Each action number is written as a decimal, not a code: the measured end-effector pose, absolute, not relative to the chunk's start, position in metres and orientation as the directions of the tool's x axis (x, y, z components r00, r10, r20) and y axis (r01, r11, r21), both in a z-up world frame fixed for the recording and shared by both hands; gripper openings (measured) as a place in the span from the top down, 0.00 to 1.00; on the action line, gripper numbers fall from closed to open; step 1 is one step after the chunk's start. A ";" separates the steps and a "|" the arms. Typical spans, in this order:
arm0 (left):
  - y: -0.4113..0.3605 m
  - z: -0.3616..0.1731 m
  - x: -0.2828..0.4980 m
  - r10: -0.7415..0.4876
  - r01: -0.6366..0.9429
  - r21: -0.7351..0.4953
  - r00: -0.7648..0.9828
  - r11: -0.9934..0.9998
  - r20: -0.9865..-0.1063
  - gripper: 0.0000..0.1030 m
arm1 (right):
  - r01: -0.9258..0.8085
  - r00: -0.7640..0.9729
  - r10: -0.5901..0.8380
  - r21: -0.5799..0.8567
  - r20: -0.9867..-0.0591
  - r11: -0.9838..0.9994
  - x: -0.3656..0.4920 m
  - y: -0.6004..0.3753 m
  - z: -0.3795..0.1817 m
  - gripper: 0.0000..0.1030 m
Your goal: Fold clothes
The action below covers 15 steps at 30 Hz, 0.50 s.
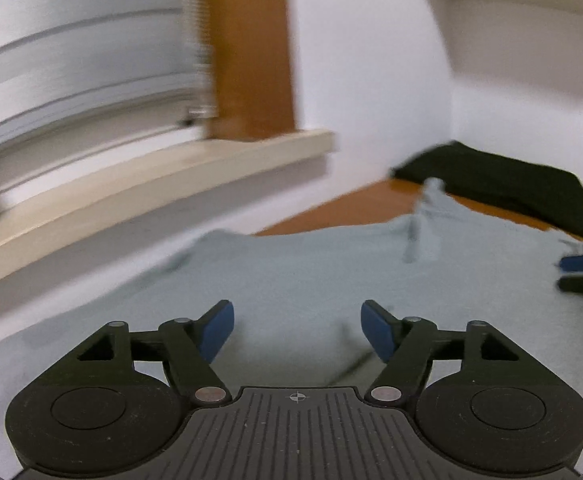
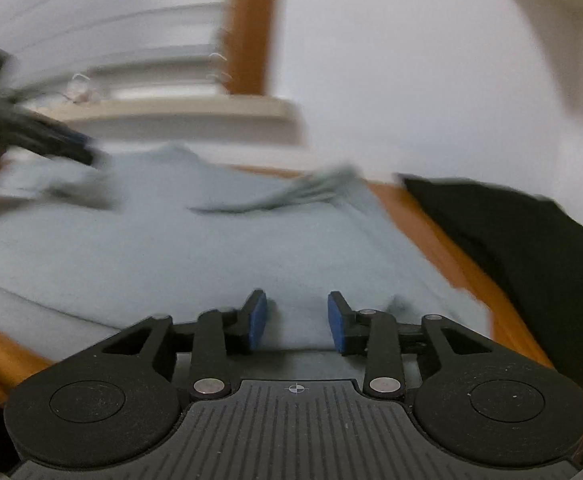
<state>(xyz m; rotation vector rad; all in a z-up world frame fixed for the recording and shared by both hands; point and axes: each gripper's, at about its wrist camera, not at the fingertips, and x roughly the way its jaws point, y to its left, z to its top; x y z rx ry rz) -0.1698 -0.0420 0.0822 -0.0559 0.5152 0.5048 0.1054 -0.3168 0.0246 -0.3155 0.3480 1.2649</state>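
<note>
Pale blue garment (image 2: 195,248) lies spread on the wooden table (image 2: 443,240), long axis crosswise beneath both tongs; left gripper (image 1: 297,330) gapes wide and empty, right gripper (image 2: 297,320) half-parted, gripping nothing, nearer the garment's hem.
</note>
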 end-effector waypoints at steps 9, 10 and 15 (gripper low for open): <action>-0.003 0.094 -0.239 0.524 -0.568 0.084 0.681 0.819 -0.511 0.23 | -0.929 0.310 0.881 0.084 -0.358 0.361 0.118 -0.316 0.026 0.63; -0.005 0.092 -0.244 0.523 -0.566 0.088 0.677 0.819 -0.518 0.23 | -0.936 0.291 0.889 0.088 -0.354 0.341 0.114 -0.311 0.028 0.62; -0.021 0.082 -0.281 0.538 -0.578 0.106 0.656 0.809 -0.529 0.23 | -0.985 0.134 0.920 0.054 -0.369 0.166 0.070 -0.269 0.044 0.59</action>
